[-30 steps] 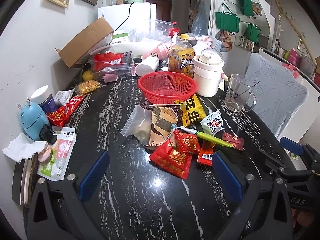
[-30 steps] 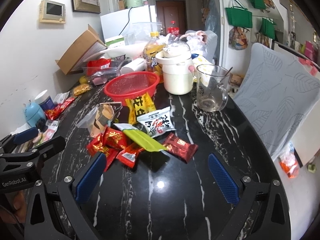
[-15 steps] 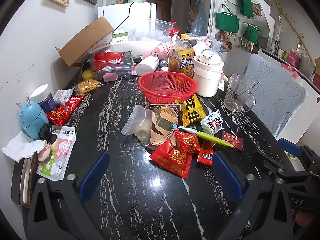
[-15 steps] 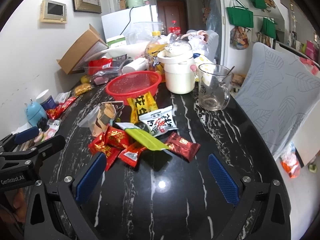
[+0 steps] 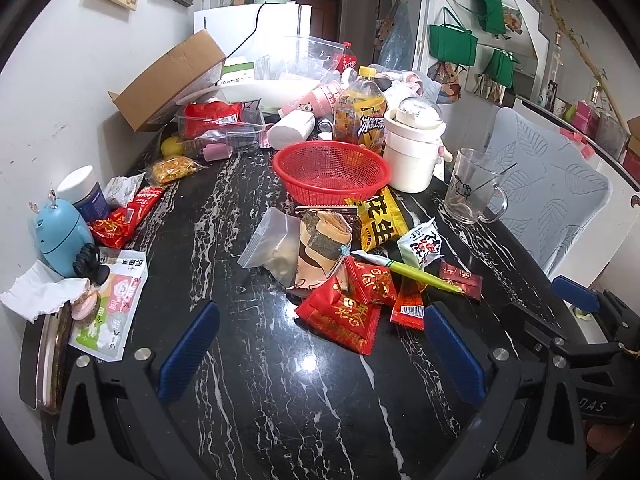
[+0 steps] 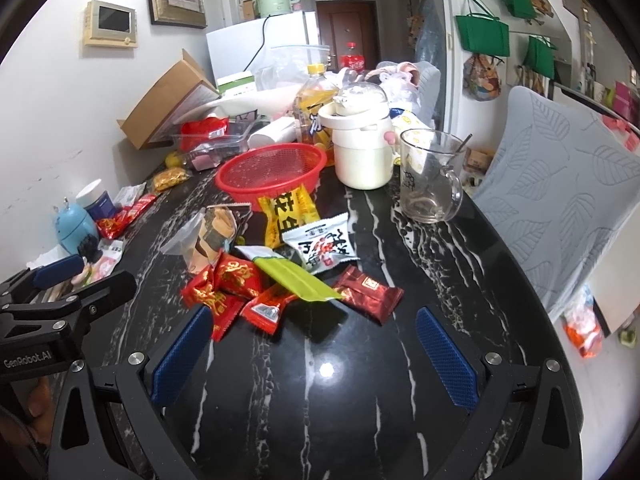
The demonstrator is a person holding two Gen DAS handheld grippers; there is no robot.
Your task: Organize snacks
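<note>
Black marble table (image 6: 360, 420) holds one red basket (image 6: 272, 170), one glass mug (image 6: 430, 178); both grippers' jaws spread, empty.

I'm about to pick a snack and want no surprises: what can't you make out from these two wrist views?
- Snacks under the green stick pack: both views, partly covered.
- Red basket floor: left wrist view, near rim hides part; looks empty.
- Clear tub contents: both views, too far and jumbled.
- Glass mug contents: right wrist view, glare; only a thin rod shows.
- Table near edge: both views, cut off by the grippers.
</note>
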